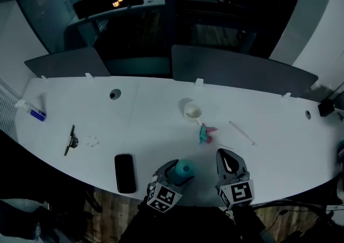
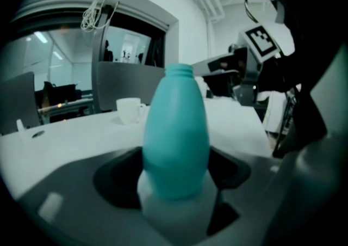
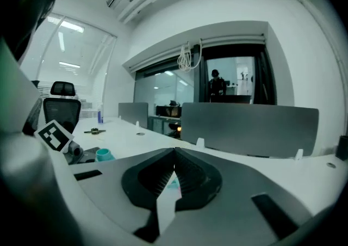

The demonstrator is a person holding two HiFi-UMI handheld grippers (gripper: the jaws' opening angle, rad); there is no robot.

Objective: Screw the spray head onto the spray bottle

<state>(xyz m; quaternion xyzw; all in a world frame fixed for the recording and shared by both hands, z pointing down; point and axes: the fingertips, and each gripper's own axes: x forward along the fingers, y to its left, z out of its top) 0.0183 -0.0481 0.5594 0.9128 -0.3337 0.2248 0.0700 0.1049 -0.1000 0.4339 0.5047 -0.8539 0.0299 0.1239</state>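
Left gripper [image 1: 177, 176] is clamping the teal spray bottle [image 2: 176, 141] with wide-set jaws at the near table [image 1: 64, 107] edge, its bare neck pointing up. Spray head [image 1: 206, 133] is lying farther out, just beside the white cup [image 1: 192, 111]. Right gripper [image 1: 227, 156] is hovering pinched together and empty. Likely it is needing to open, grab the head's collar and line it up squarely over the neck before twisting.

From overhead, the left claw [image 1: 175, 175] hides the spray bottle's [image 1: 185, 169] lower body.
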